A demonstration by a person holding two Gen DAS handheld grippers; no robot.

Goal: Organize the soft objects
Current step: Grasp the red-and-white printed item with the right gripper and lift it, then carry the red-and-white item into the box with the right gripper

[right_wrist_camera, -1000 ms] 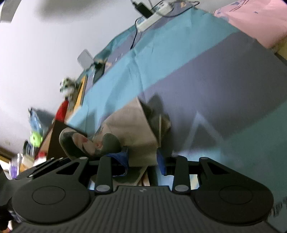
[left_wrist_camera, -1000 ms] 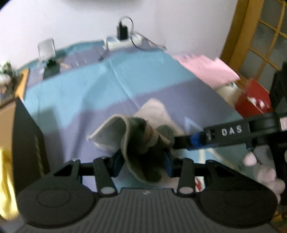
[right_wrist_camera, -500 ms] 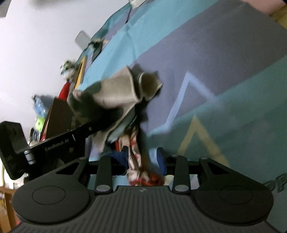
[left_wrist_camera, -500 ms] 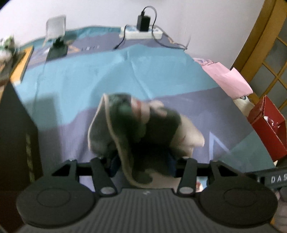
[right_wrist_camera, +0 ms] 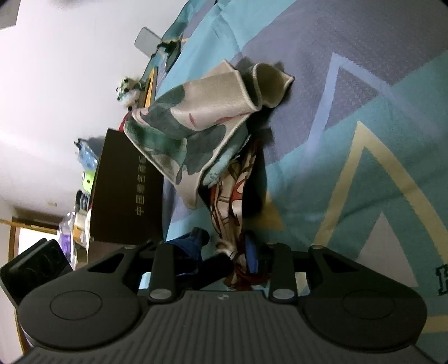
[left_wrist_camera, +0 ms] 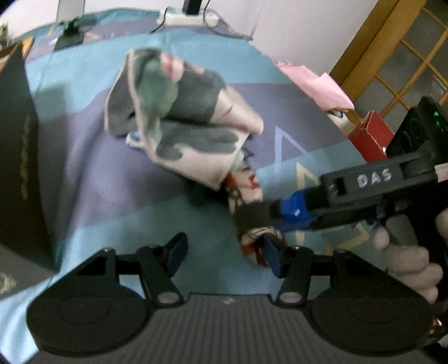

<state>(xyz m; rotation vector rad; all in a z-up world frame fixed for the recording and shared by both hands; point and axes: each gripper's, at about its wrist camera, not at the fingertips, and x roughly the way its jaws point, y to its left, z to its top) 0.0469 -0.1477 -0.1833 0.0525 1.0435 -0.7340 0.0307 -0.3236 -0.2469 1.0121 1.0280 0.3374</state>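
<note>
Your left gripper [left_wrist_camera: 224,253] is standing wide open and holding nothing, though its right finger is touching the cloth's red end. At about 3 o'clock your right gripper [left_wrist_camera: 253,214], marked "DAS" in white, is pinching the printed cloth [left_wrist_camera: 182,123] by its lower end. In the right wrist view this gripper [right_wrist_camera: 224,252] is gripping the cloth [right_wrist_camera: 190,131], which is hanging bunched over the blue and purple mat [right_wrist_camera: 364,140]. At 9 o'clock there a dark box [right_wrist_camera: 126,190] is showing gold Chinese characters, too blurred to read. Farther, a white power strip [left_wrist_camera: 187,19] is lying by the wall.
</note>
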